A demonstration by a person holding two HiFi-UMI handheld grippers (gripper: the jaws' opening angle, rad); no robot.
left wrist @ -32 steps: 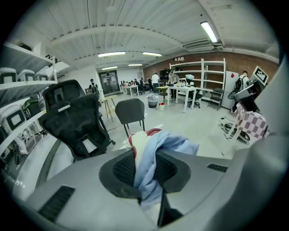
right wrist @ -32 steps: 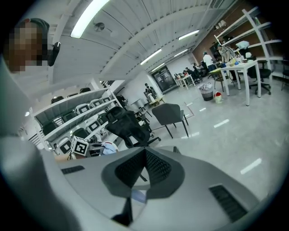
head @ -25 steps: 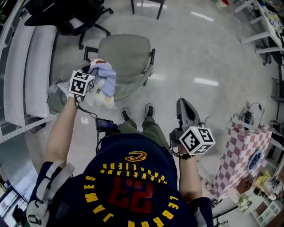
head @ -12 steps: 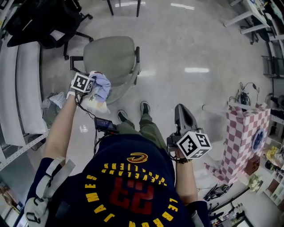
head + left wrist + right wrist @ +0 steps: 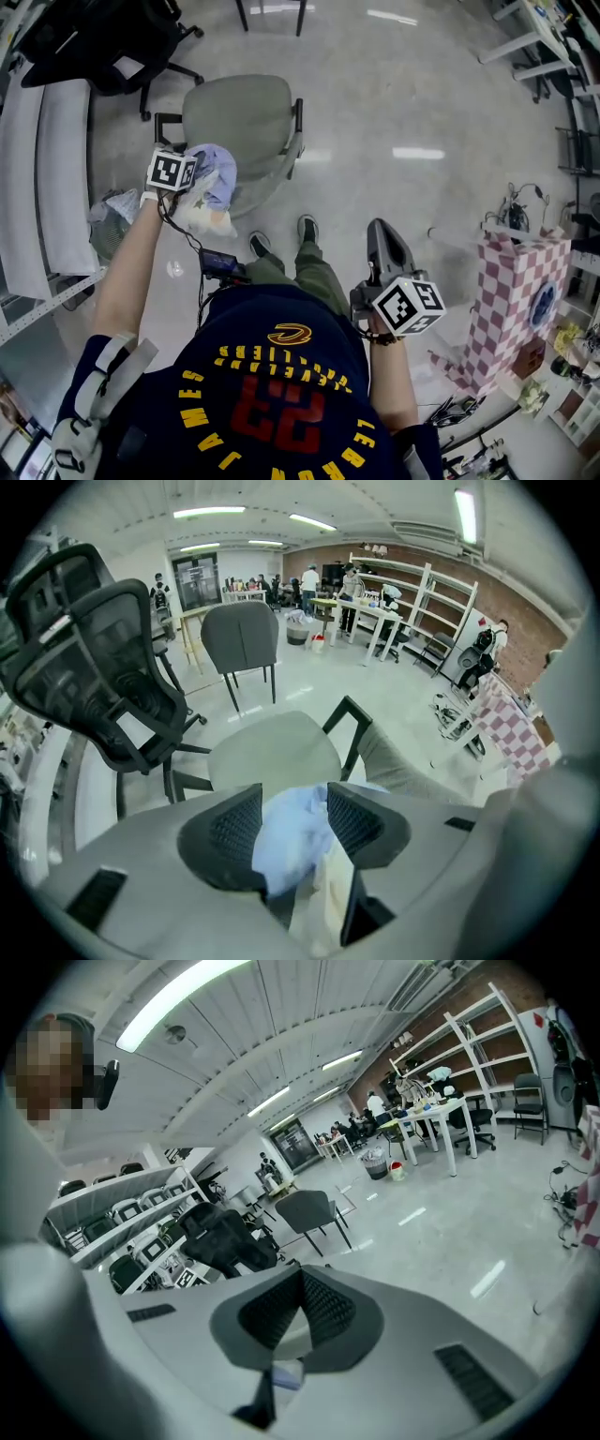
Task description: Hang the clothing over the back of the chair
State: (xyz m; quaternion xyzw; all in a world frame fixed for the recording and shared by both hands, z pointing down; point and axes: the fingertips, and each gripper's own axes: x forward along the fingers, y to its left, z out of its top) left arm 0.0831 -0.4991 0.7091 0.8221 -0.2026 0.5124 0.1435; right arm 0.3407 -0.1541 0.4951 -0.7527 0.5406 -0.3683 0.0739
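Clothing, soft and light, grab a bunched fold; left gripper jaws opening around it, right gripper closed, empty.

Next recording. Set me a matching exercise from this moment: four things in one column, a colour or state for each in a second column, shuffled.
Things:
1. clothing
2. chair
3. right gripper
4. checkered box

Colour or state:
A. jaws together, nothing between them
B. pink and white squares
C. plain grey
D. light blue and cream, bunched up

Pairs: 1-D, 2-C, 3-A, 4-B
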